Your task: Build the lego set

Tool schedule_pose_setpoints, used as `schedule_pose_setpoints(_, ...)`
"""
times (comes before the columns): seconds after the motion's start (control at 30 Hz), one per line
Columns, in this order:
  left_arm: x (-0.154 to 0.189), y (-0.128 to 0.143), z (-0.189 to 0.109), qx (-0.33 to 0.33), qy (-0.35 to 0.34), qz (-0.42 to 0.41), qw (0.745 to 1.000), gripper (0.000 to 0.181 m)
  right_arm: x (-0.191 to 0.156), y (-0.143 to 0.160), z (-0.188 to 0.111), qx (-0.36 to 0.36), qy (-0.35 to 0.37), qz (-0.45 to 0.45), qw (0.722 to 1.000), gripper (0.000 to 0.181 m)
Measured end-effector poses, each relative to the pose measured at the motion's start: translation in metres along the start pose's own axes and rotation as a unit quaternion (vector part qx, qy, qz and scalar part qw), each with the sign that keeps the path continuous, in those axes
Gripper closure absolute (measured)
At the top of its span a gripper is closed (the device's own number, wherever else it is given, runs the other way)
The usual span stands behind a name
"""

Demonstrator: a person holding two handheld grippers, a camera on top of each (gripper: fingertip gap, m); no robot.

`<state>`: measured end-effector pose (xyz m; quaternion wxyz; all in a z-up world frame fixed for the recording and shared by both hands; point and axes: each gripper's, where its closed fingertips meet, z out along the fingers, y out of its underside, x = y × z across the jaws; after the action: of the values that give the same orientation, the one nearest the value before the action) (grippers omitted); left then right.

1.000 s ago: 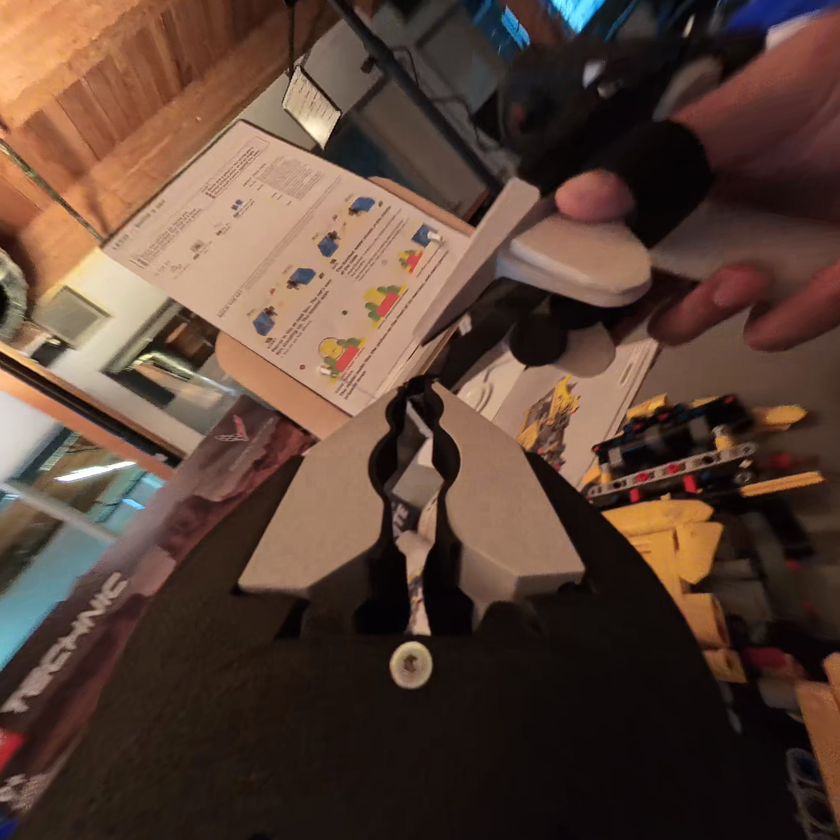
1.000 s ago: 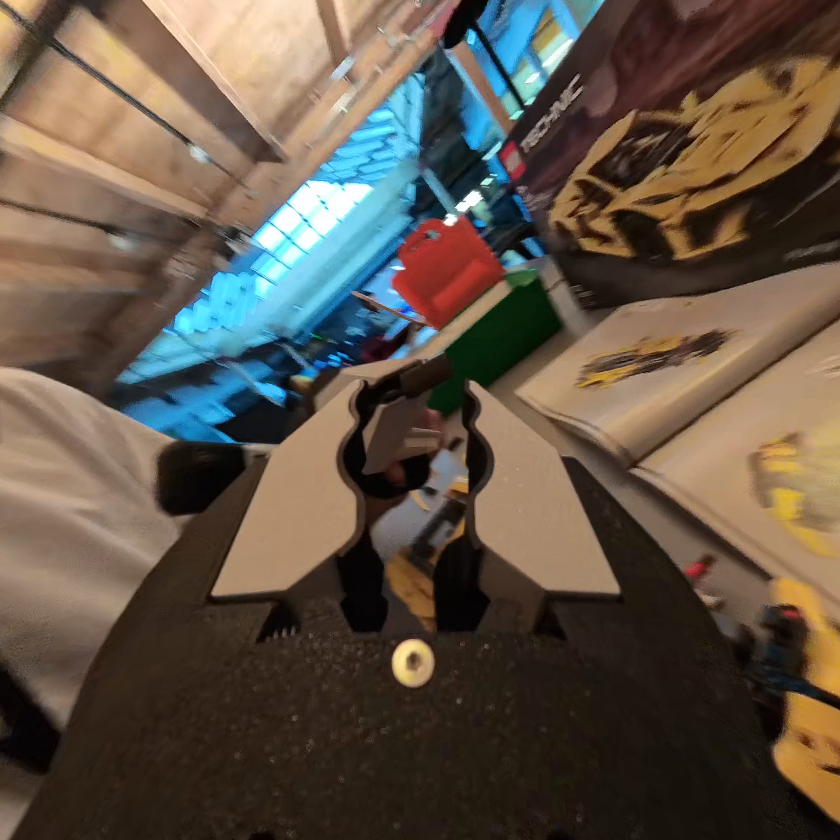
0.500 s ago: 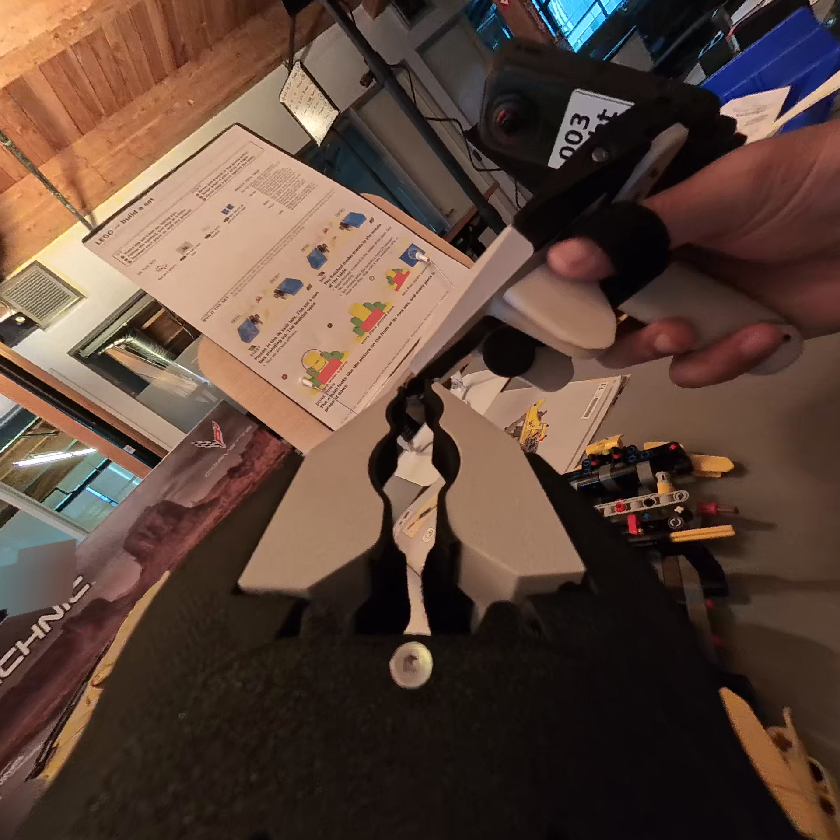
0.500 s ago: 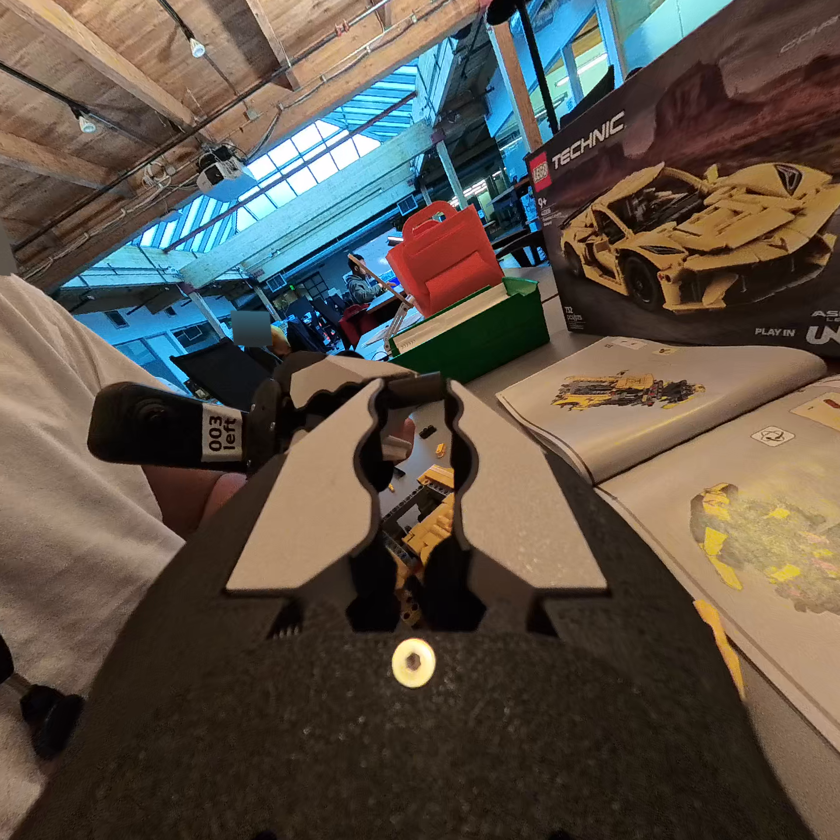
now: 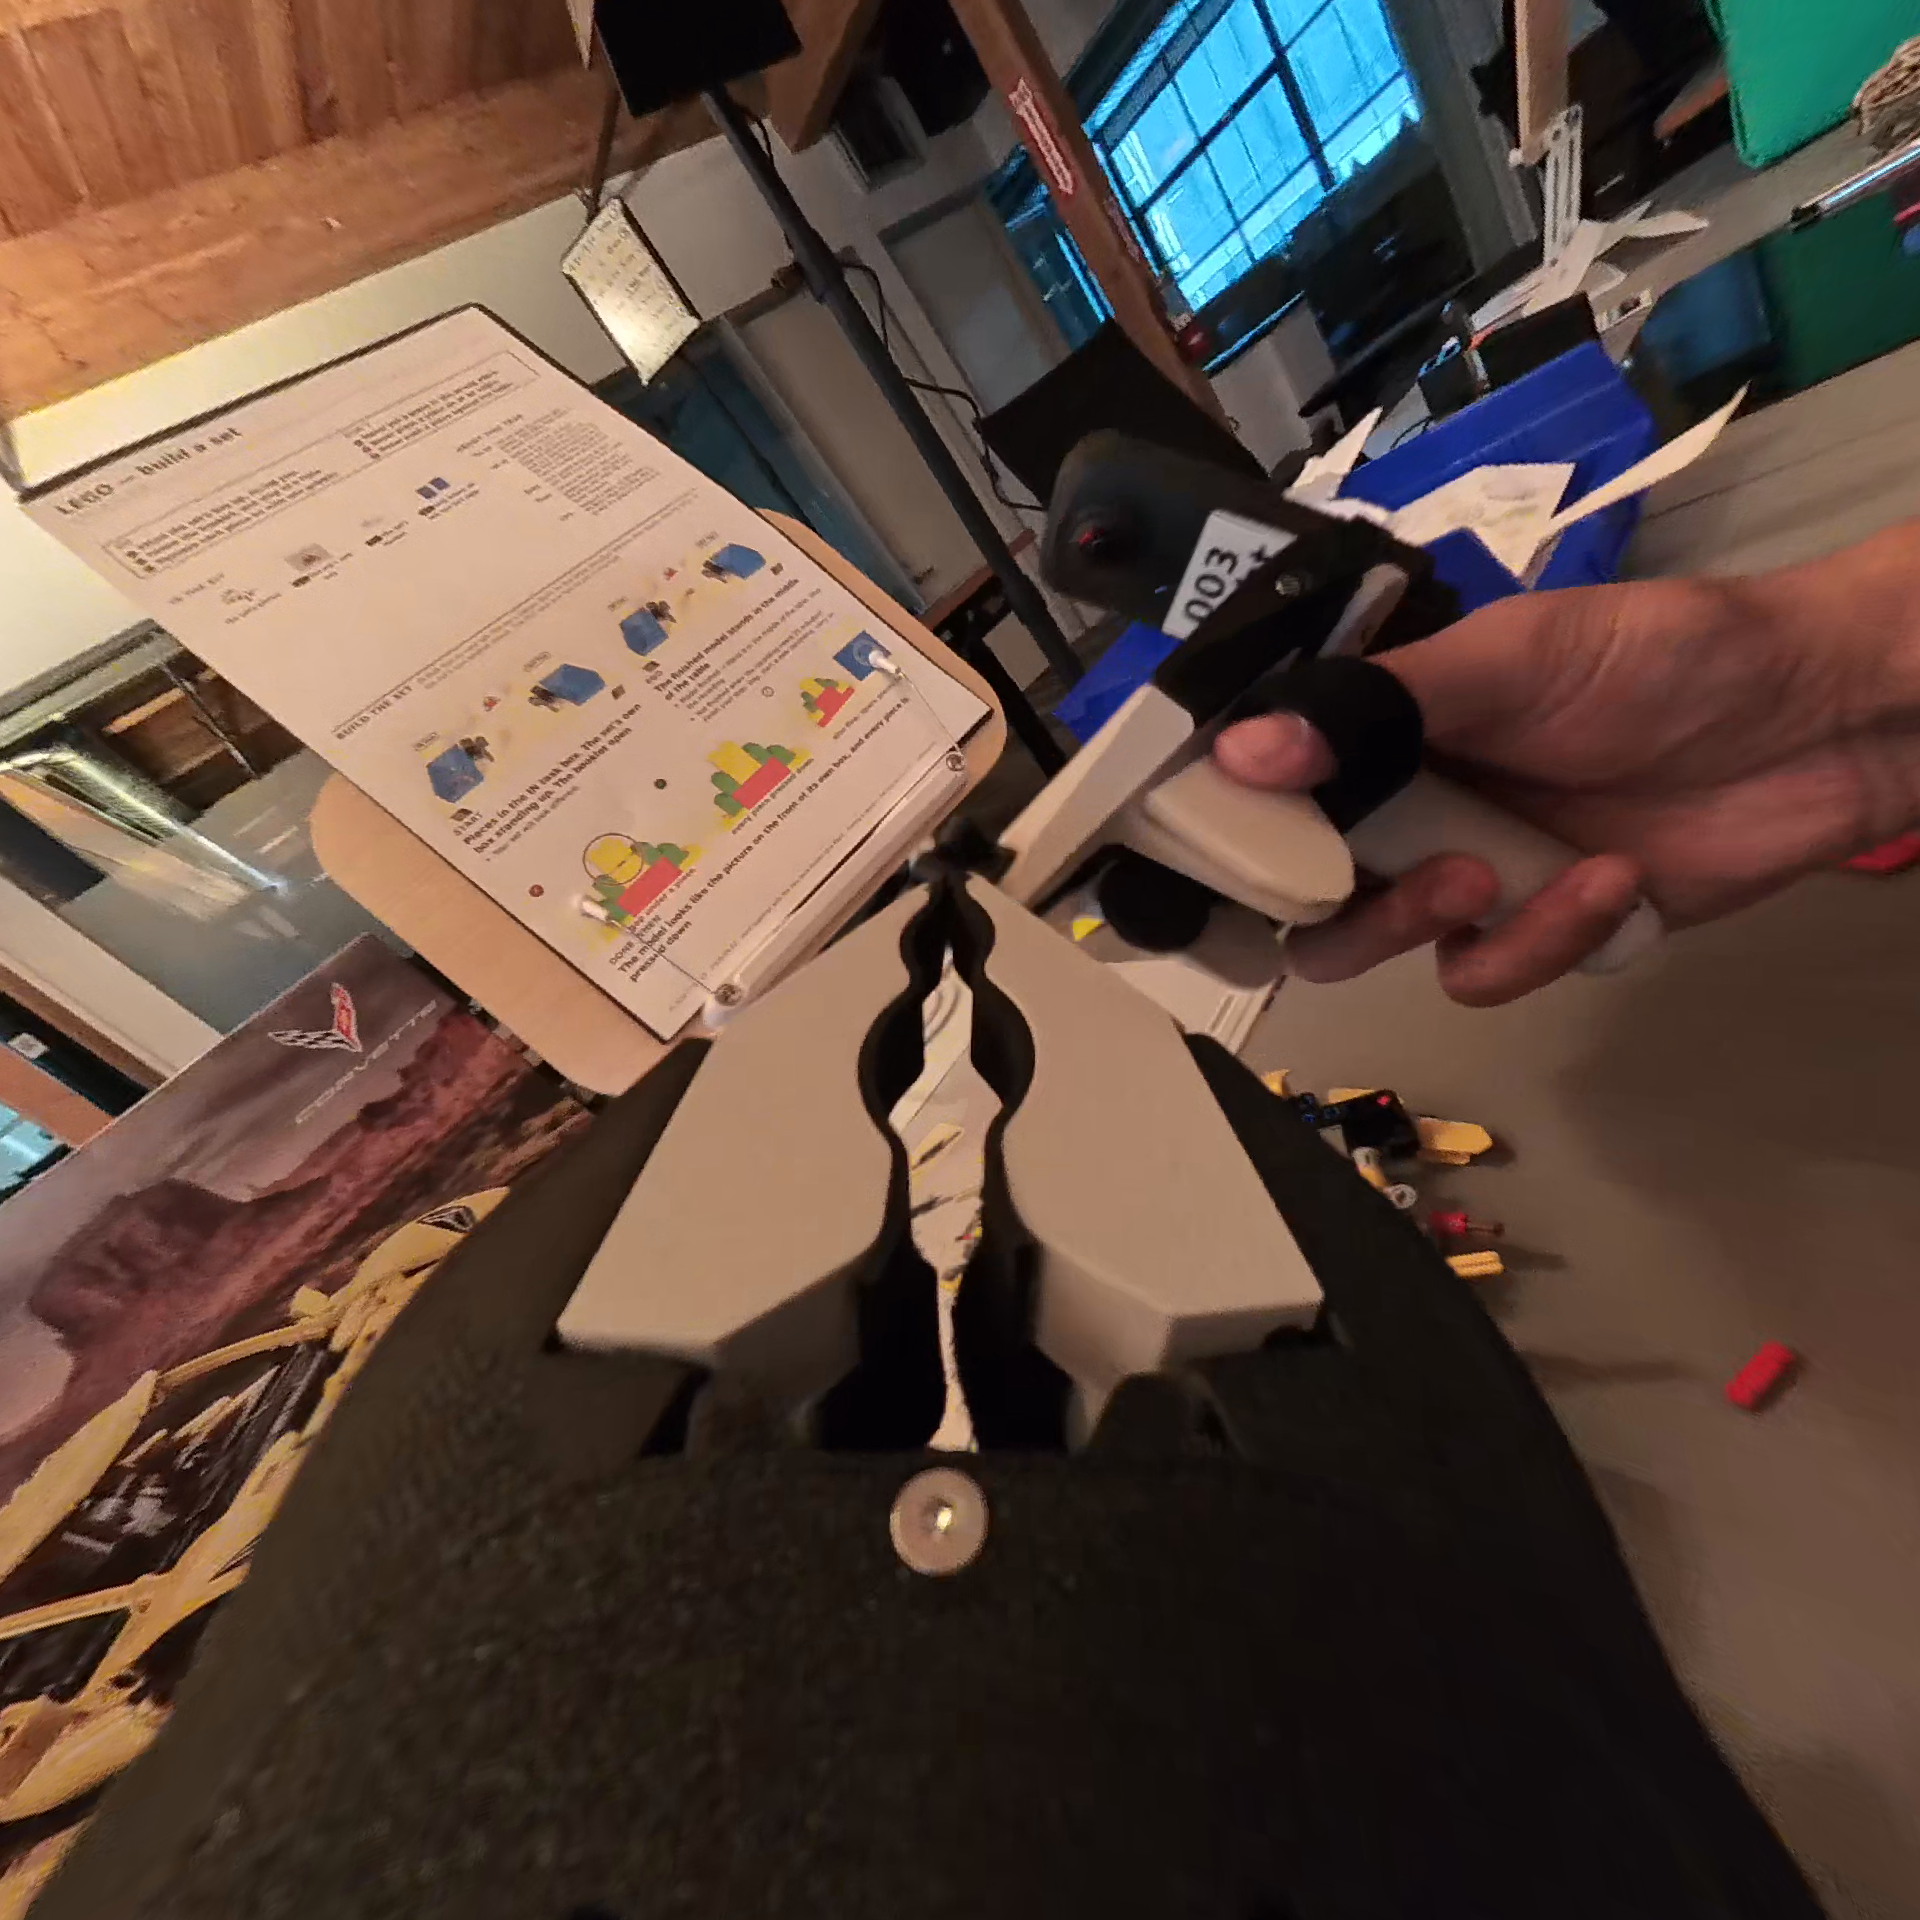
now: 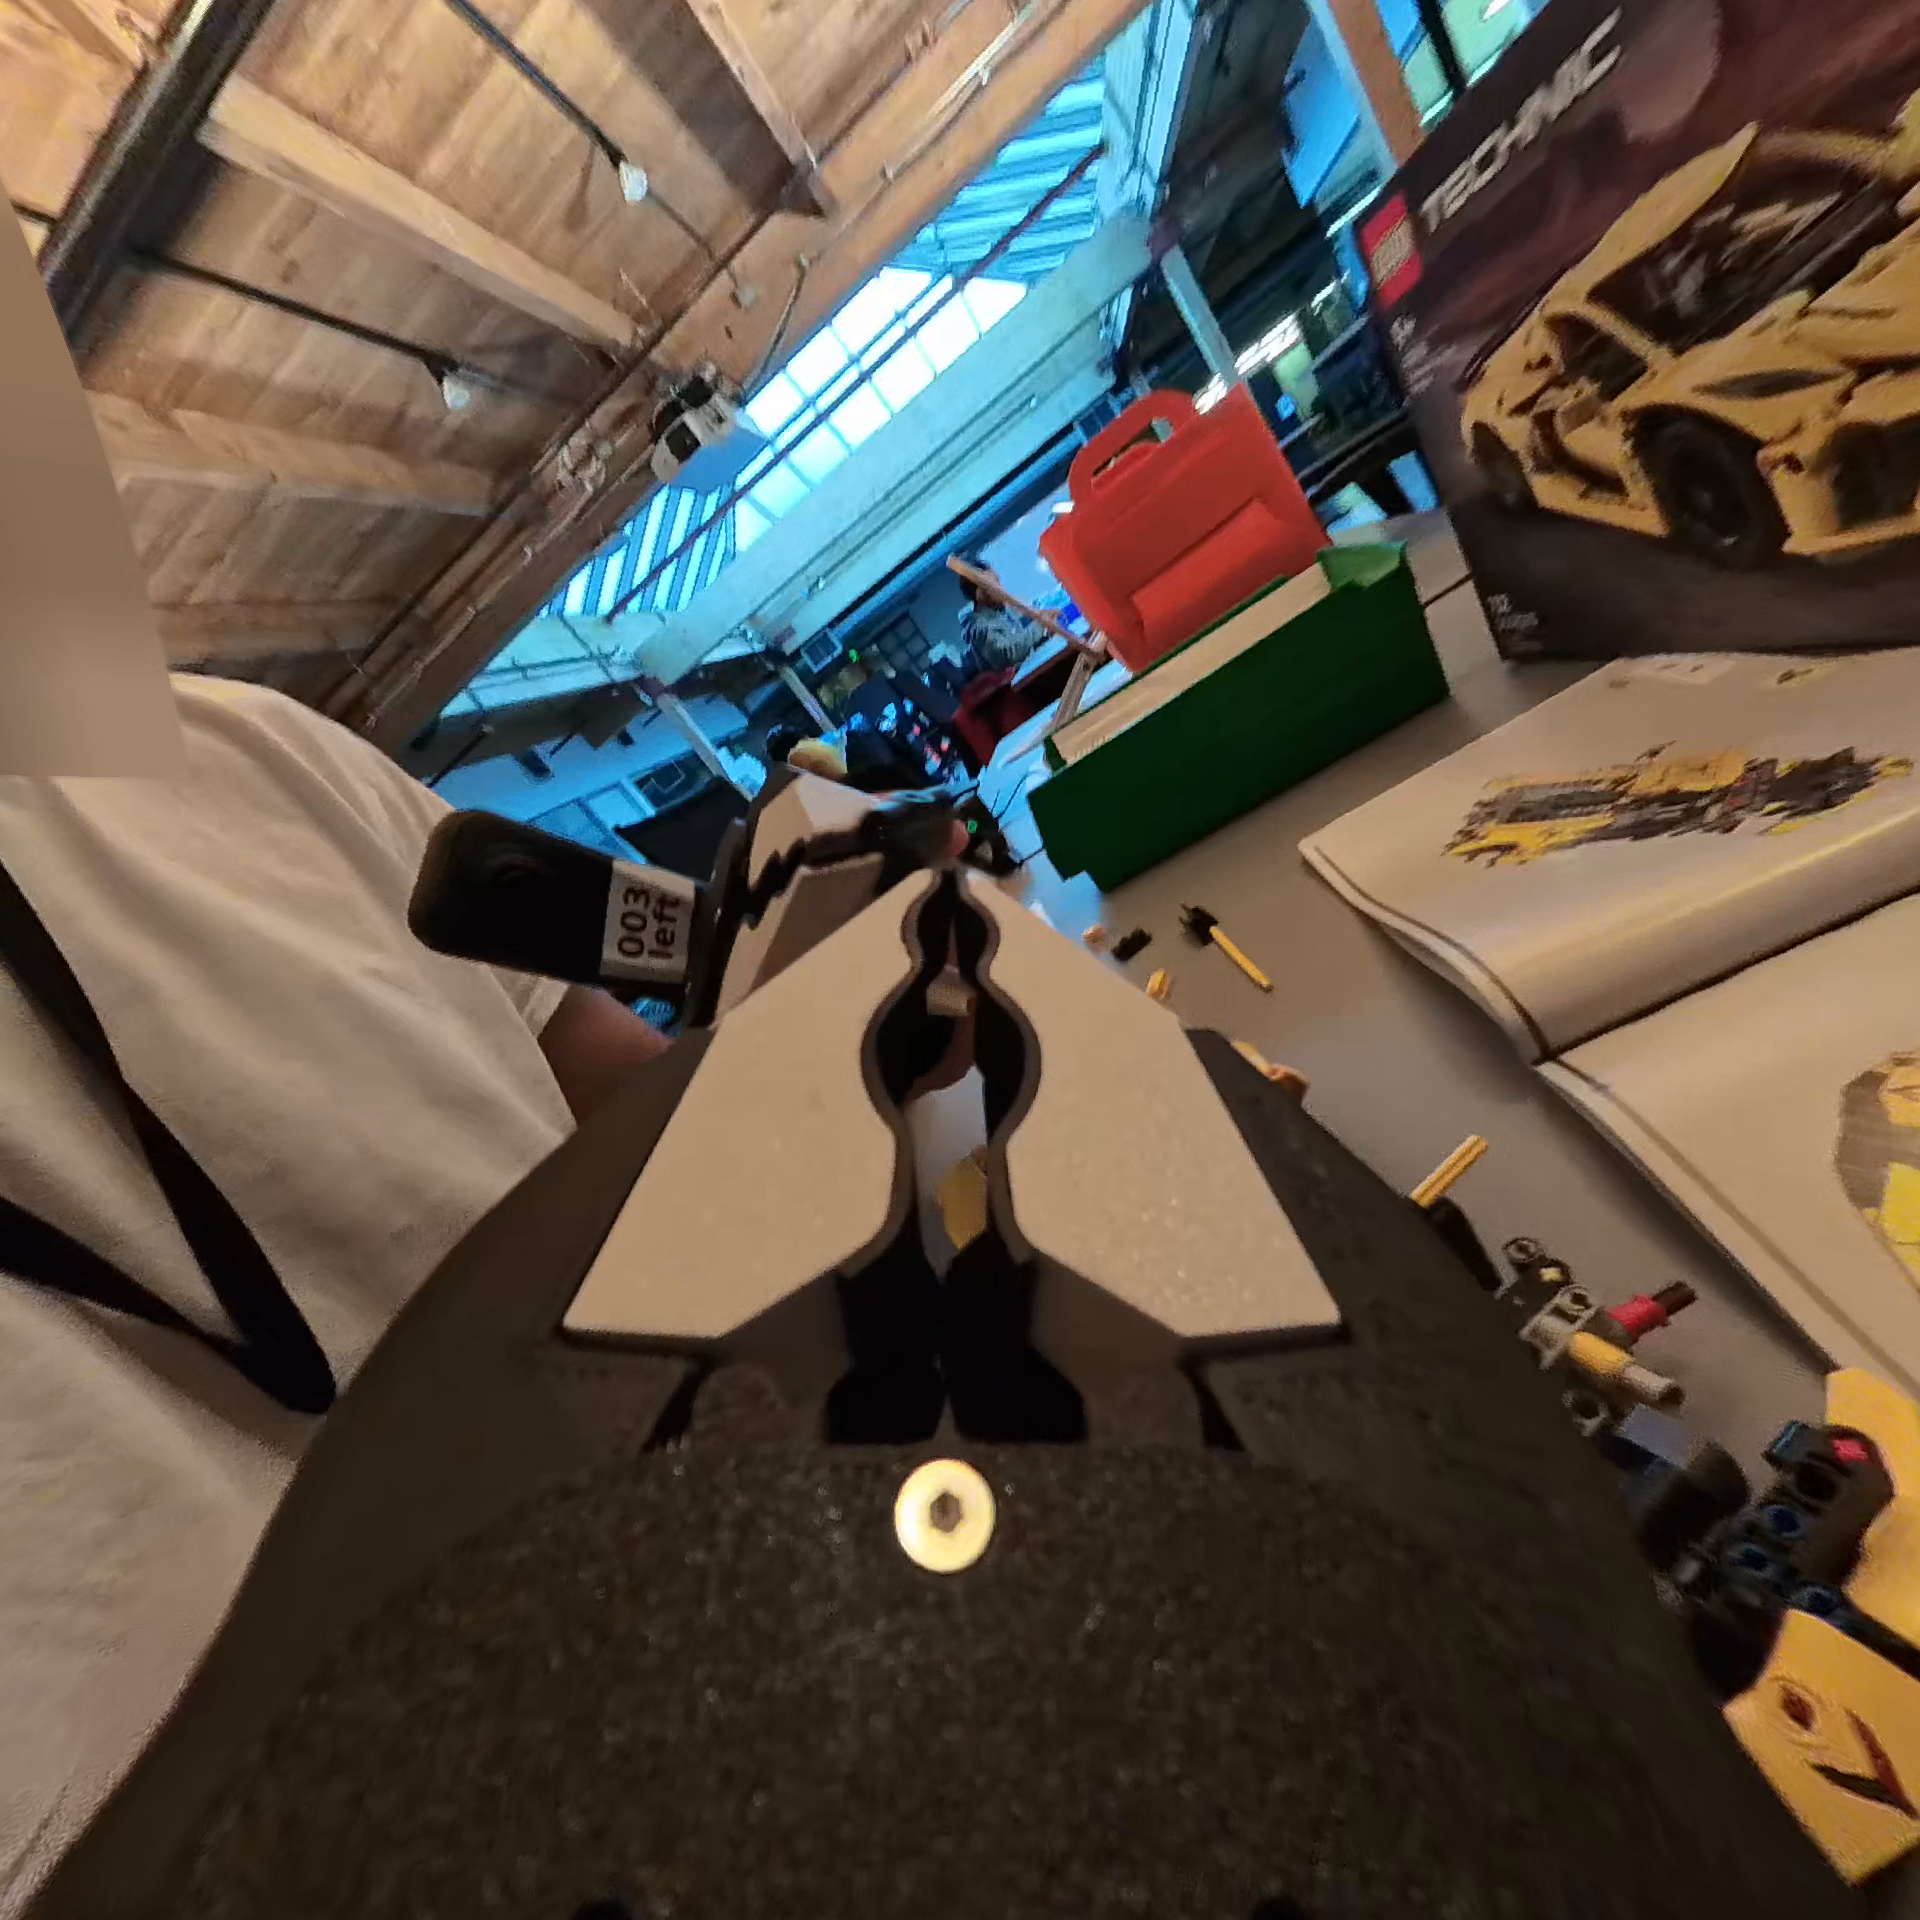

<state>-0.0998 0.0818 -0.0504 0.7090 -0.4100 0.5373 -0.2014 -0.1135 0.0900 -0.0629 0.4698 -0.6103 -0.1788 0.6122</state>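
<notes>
The left gripper (image 5: 951, 868) is pressed together on a small black pin (image 5: 961, 840), raised off the surface (image 5: 1662, 1195), probably for joining; the right gripper (image 6: 948, 883) is closed at the tips, apparently meeting that pin; loose parts (image 6: 1590, 1340) are left below and right of it.

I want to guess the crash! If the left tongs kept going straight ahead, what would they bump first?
Probably the right tongs, meeting the left tongs tip to tip; depth is hard to judge. A small dark piece sits there.
</notes>
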Motion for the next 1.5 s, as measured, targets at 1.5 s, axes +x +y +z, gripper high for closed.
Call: schedule_pose_setpoints(1.5, -0.052, 0.103, -0.028, -0.157, -0.041, -0.063, 0.985, 0.171, 0.17, 0.022, -0.068, -0.253, 0.398, -0.067, 0.879, 0.158)
